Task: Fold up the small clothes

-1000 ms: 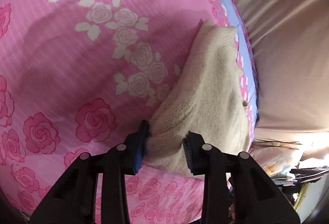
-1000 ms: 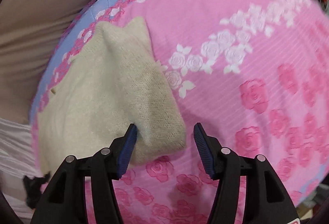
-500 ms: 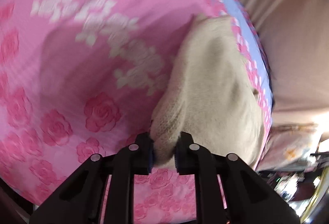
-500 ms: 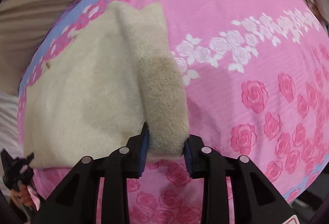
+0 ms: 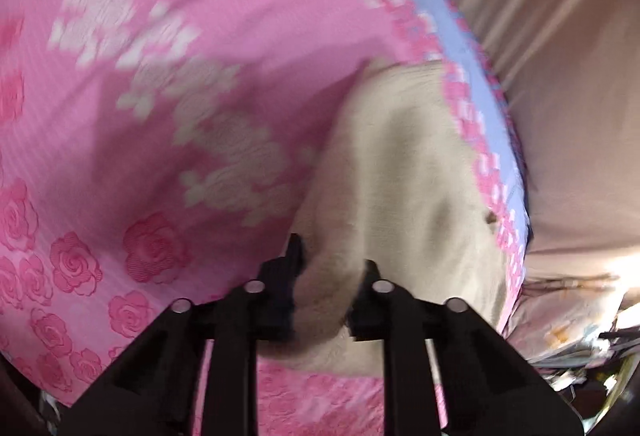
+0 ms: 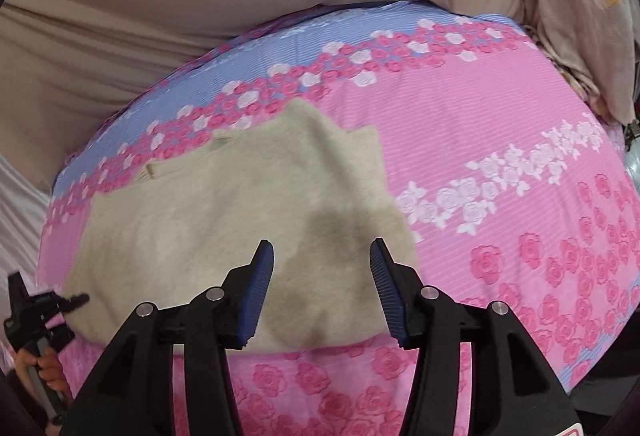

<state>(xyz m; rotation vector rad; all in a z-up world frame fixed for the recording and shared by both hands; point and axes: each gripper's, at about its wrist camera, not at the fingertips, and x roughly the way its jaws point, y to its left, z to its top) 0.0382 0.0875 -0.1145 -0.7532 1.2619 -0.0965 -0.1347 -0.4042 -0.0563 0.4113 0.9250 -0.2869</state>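
Cloth is what has changed hands: in the left wrist view the left tongs (image 5: 328, 292) have just been closing and now pinch a bunched corner of the beige knitted garment (image 5: 404, 172) low in the frame, where 1 second ago that edge lay loose between wide jaws. The right tongs (image 6: 322, 290) had narrowed onto the near edge half a second ago and have just been opening again; they now stand at a middling gap with nothing pressed between the blue pads (image 6: 260, 288), the knit lying beyond and below them. Judged from this, the right side appears to have let its fold go while the left side is starting to carry its corner, so a fold looks to be under way rather than finished.

The garment lies on the pink rose-print bedspread (image 6: 500, 108), close to its blue border (image 6: 256, 48), filling the centre left of the right wrist frame.

The right wrist view shows what the left cannot: the whole spread of the knit, a darker patch, probably shadow, just ahead of the pads, a small tag-like tab near its upper left edge, and the left tongs at the far lower left, held by a hand (image 6: 38, 368). The left wrist view is motion-blurred but alone shows the pinch itself, with fabric puckered between the jaws.
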